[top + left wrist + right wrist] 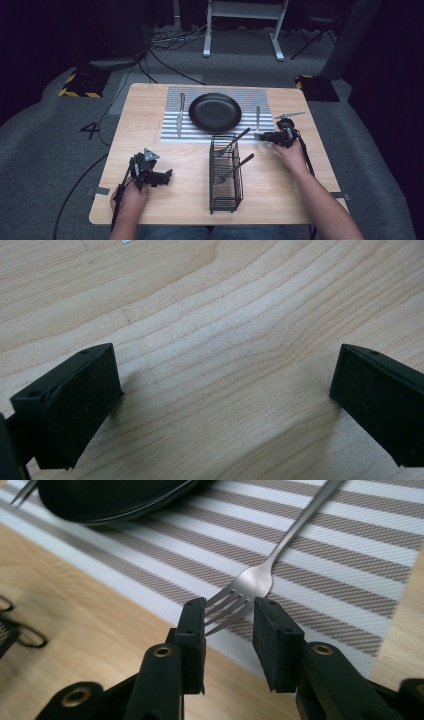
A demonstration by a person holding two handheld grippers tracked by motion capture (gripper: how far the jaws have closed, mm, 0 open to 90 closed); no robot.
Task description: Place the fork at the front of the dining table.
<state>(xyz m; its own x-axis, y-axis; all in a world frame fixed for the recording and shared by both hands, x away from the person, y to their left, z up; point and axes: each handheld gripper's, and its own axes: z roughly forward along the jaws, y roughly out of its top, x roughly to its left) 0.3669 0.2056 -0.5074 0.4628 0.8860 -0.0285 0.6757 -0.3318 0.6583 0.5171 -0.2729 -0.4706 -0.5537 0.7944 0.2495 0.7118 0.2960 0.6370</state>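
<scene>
Right gripper view: fork handle cut off; tine contact unclear.

The near left of the surface lies bare around the left tool, whose jaws stand wide over plain wood, so a hand has free passage there. The wire caddy stands upright at mid-front, with utensil handles jutting up and rightward from it, and blocks a straight crossing between the two sides. Beyond it the black plate takes the middle of the striped mat, a knife to its left. The right tool straddles the fork tines at the mat's near edge; bare wood lies open to its right.
</scene>
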